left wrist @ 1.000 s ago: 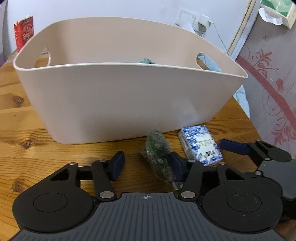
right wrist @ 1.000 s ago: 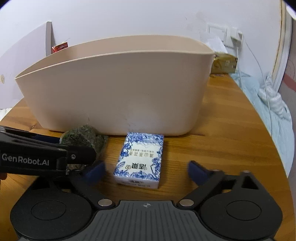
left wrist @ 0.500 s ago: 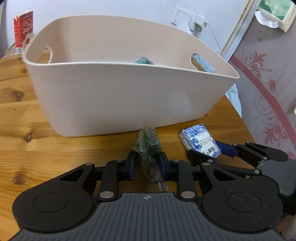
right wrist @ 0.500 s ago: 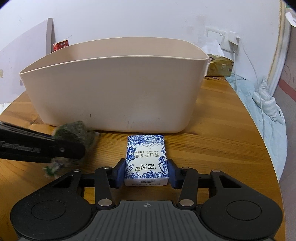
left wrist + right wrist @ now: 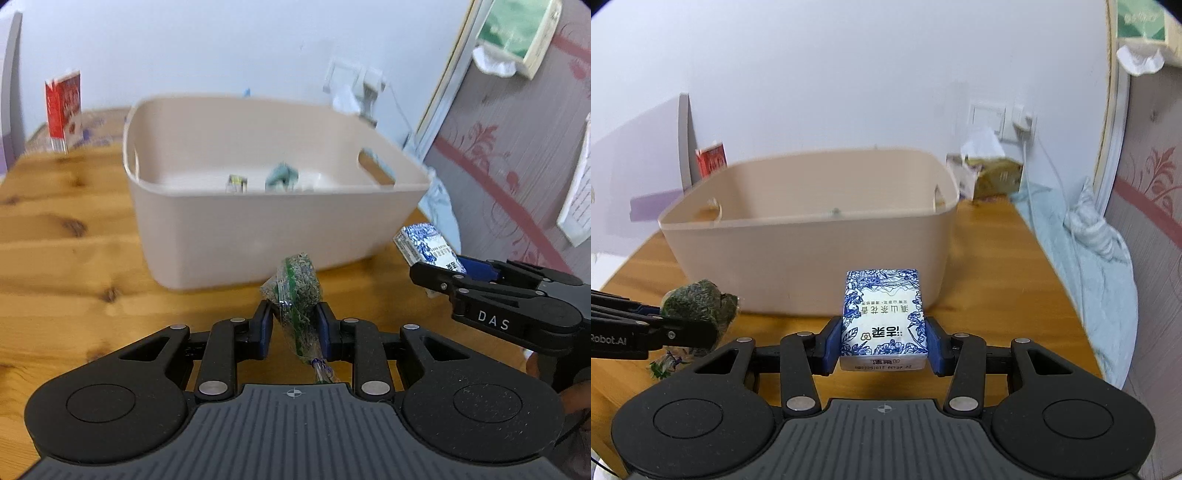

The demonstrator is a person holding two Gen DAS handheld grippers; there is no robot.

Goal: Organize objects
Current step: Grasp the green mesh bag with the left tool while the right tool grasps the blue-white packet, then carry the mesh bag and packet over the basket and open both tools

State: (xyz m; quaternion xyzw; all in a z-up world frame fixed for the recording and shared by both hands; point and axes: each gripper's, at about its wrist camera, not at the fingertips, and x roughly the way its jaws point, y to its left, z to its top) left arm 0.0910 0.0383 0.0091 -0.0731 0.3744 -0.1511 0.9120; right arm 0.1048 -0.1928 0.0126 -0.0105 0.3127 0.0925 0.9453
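My left gripper (image 5: 293,326) is shut on a clear bag of green dried leaves (image 5: 297,295), lifted off the wooden table (image 5: 66,266). The same leaf bag (image 5: 698,301) shows at the left of the right wrist view, held by the left gripper's fingers (image 5: 683,332). My right gripper (image 5: 884,345) is shut on a blue-and-white patterned pack (image 5: 884,317), also raised; in the left wrist view the pack (image 5: 428,249) sits in the right gripper (image 5: 448,267) at the right. A beige plastic bin (image 5: 258,229) stands just beyond both, with small items inside.
A red carton (image 5: 62,107) stands at the table's far left by the wall. A tissue box (image 5: 993,177) sits behind the bin near a wall socket (image 5: 1001,120). Light blue bedding (image 5: 1082,266) lies past the table's right edge. A patterned wall (image 5: 517,177) is on the right.
Both grippers closed on their items, the left on the leaf bag and the right on the patterned pack, then rose off the table. The bin's inside has come into view.
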